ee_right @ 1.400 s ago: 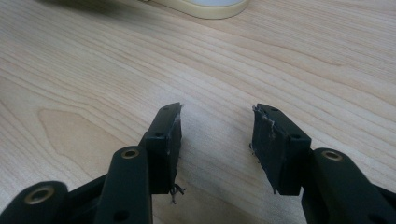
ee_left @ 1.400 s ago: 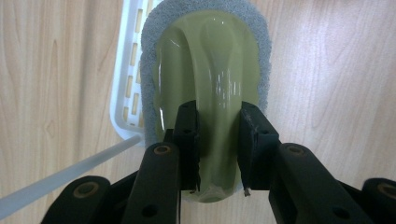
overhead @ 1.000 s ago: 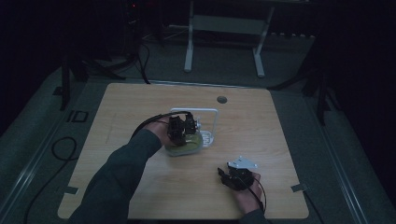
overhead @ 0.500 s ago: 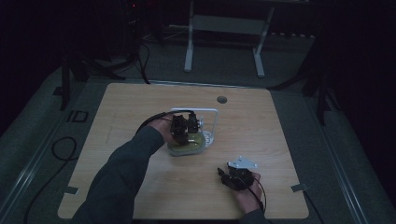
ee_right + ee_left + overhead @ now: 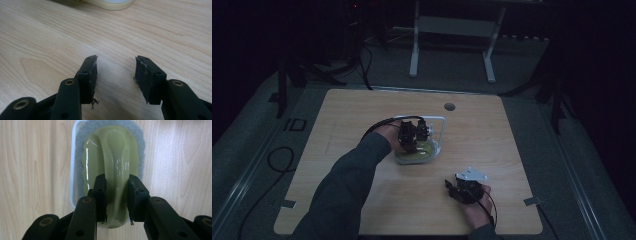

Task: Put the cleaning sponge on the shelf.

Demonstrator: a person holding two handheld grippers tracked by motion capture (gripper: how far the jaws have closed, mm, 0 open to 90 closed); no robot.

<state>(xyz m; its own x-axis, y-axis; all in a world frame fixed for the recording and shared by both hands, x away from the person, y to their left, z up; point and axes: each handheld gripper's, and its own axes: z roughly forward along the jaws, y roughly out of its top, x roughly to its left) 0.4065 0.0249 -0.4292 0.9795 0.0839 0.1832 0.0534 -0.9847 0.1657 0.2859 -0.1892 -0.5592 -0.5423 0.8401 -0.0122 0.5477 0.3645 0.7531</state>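
An olive-green scrubber with a glossy raised handle and a grey sponge pad lies in a white tray on the wooden table. My left gripper points straight down at it, shut on the handle ridge with one jaw on each side. In the high view the left gripper sits over the scrubber at the table's middle. My right gripper rests low near the front right. The right gripper is open, with only bare wood between its jaws.
A white frame stands just behind the tray. There is a round hole in the tabletop near the far edge. A pale rim lies ahead of the right gripper. A cable loops from the left gripper.
The left gripper and the scrubber have edged slightly to the right. The right gripper has not moved.
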